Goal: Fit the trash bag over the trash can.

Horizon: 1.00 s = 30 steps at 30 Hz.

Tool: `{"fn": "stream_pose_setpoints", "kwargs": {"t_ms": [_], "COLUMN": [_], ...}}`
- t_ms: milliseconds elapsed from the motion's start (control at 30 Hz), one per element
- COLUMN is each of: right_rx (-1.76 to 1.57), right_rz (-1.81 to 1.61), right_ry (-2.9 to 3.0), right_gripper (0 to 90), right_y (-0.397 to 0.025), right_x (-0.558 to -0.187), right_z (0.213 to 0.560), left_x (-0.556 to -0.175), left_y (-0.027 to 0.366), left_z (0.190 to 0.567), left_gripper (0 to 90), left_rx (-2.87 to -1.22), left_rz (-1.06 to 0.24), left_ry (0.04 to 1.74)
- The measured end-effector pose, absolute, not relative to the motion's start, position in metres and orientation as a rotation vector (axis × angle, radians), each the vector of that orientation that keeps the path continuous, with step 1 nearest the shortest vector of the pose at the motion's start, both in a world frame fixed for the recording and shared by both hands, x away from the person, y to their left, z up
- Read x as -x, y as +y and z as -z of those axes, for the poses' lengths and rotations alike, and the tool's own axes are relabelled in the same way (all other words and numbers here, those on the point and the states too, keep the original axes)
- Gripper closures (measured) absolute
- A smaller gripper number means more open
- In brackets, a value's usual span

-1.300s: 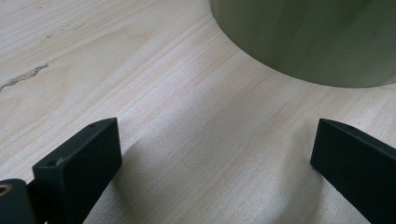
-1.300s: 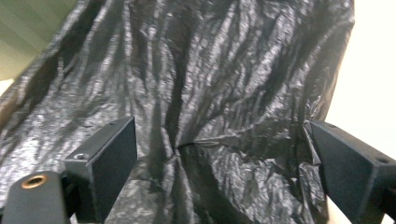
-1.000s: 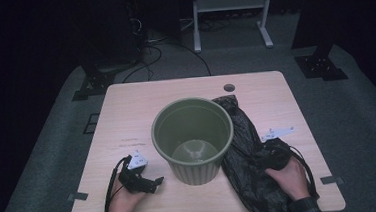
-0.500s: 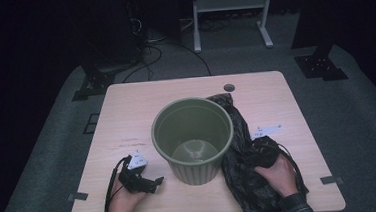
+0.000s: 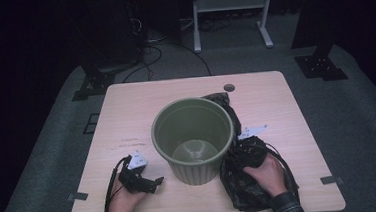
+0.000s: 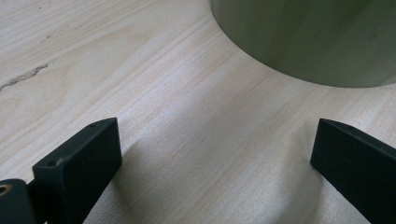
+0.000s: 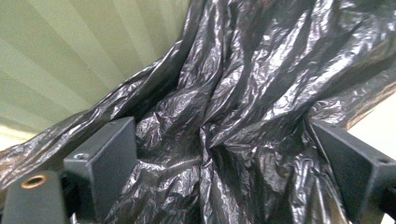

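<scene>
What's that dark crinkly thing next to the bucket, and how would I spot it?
Start at the wooden table and find the green ribbed bin at its middle. Pressed against the bin's right side lies a black plastic bag, with the right claw open around its folds. It is the one soft, shiny, crumpled thing there.

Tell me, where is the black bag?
In the high view, the black bag lies on the table's right side, against the green bin, under the right gripper.
</scene>
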State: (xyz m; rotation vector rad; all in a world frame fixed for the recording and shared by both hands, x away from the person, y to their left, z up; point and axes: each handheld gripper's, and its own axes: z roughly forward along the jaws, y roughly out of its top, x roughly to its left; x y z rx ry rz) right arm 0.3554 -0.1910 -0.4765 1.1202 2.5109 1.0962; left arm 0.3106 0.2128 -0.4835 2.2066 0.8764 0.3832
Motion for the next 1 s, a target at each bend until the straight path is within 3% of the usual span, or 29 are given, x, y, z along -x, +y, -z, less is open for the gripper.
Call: {"fn": "stream_pose_setpoints", "kwargs": {"t_ms": [267, 400, 500, 567, 633, 867, 1000], "right_rx": [-1.081, -1.060, -1.081, -1.073, -1.060, -1.020, -1.013], "right_rz": [-1.047, -0.999, -1.005, -1.016, -1.024, -1.072, -1.118], "right_ry": [2.479, 2.455, 2.431, 2.428, 2.433, 2.465, 2.494], "right_gripper": [10.9, 15.9, 24.8, 39.3, 46.2, 84.5, 88.9], "right_y": [-0.179, -0.176, -0.178, -0.179, -0.179, -0.178, -0.180], "right_x": [-0.354, -0.352, -0.352, -0.350, -0.349, -0.347, -0.346], "right_z": [0.480, 0.480, 0.480, 0.478, 0.477, 0.477, 0.478], "left_x": [-0.311, -0.311, -0.311, -0.311, -0.311, -0.311, -0.311], "left_y": [0.213, 0.213, 0.213, 0.213, 0.213, 0.213, 0.213], "left_z": [0.483, 0.484, 0.484, 0.483, 0.484, 0.484, 0.483], "left_gripper": [0.5, 0.5, 0.5, 0.5, 0.5, 0.5, 0.5], "left_rx": [-2.207, -2.207, -2.207, -2.207, -2.207, -2.207, -2.207], "left_rz": [-0.383, -0.383, -0.383, -0.384, -0.383, -0.383, -0.383], "left_ry": [0.876, 0.876, 0.876, 0.876, 0.876, 0.876, 0.876]}}
